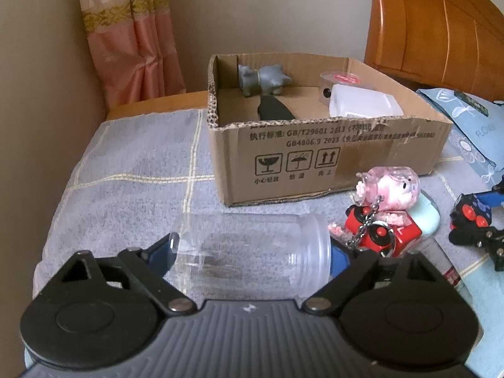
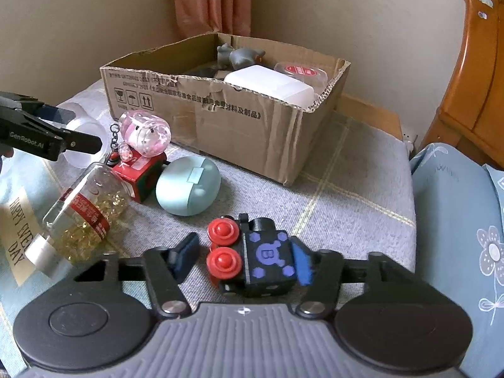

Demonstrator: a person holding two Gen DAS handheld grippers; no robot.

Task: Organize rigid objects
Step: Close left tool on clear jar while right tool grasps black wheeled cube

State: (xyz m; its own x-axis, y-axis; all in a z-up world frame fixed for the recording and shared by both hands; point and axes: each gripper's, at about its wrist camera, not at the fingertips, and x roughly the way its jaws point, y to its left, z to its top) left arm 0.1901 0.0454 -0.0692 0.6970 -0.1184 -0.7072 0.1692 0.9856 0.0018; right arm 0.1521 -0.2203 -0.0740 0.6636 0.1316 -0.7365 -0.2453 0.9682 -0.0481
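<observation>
Left wrist view: your left tongs (image 1: 252, 252) are straddling the clear jar (image 1: 252, 252) lying on the bed, not yet clamped. Your right tongs (image 2: 244, 256) are pinching the black toy block (image 2: 267, 258), readying both for the far cardboard box (image 2: 220, 116).

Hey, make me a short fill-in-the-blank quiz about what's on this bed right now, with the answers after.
1. The gray animal figurine lies inside the ______ box.
2. The clear plastic jar between the left tongs lies on its ______.
3. The black toy train between the right tongs has ______ wheels.
4. The bottle of golden capsules carries a ______ label band.

Missing words: cardboard; side; red; red
</observation>
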